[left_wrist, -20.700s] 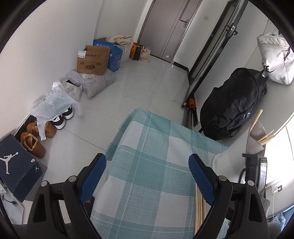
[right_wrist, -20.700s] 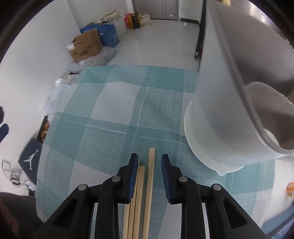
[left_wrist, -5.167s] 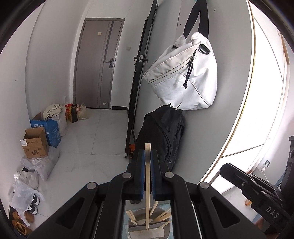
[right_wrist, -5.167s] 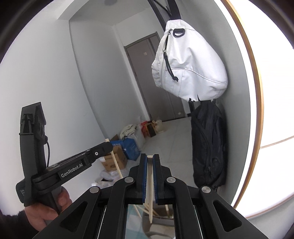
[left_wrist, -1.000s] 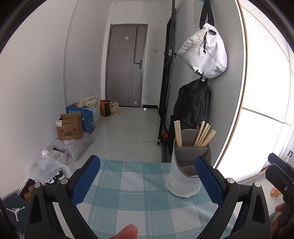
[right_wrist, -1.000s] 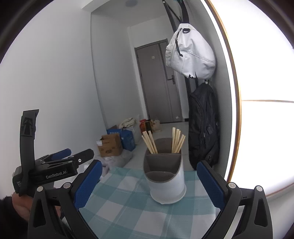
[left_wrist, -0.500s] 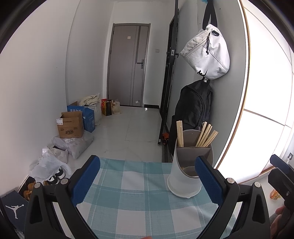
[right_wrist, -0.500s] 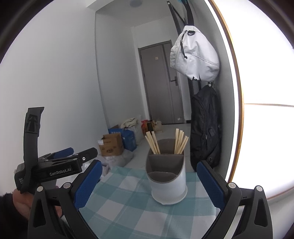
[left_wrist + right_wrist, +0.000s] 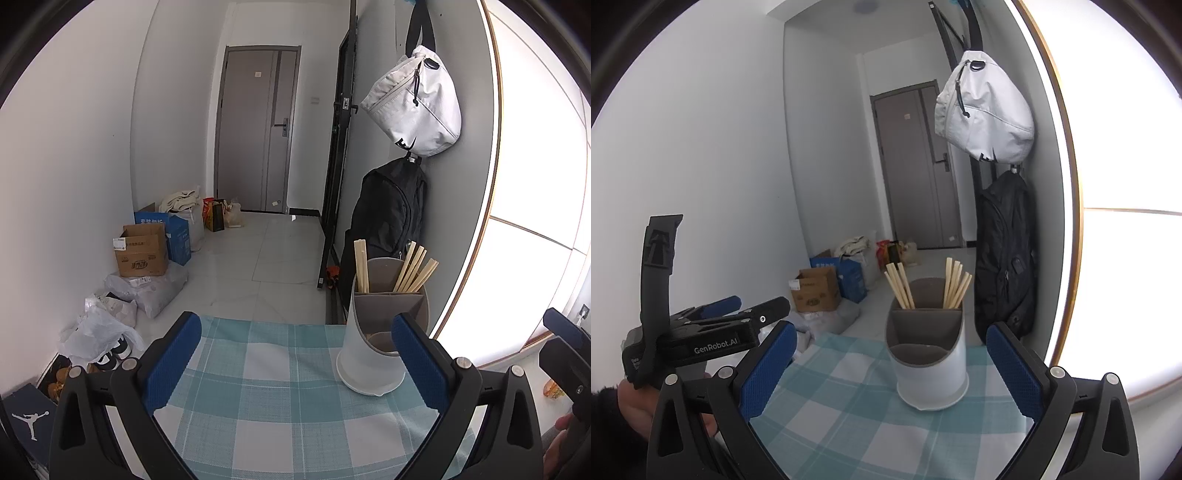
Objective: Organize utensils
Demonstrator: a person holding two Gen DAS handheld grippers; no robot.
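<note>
A white utensil holder (image 9: 373,354) with a grey divided insert stands on the teal checked tablecloth (image 9: 280,413); it also shows in the right wrist view (image 9: 931,373). Several wooden chopsticks (image 9: 413,267) stand upright in its back compartments, in two bunches (image 9: 955,282). My left gripper (image 9: 295,354) is open and empty, held back from the holder. My right gripper (image 9: 890,363) is open and empty, also short of the holder. The left gripper's body shows from the side in the right wrist view (image 9: 713,338).
A black backpack (image 9: 388,218) and a white bag (image 9: 413,107) hang on the wall behind the holder. Cardboard boxes (image 9: 142,251), plastic bags and shoes lie on the floor at the left. A bright window is on the right.
Both grippers have shifted slightly; the holder sits a little nearer in both views. Both stay open and empty.
</note>
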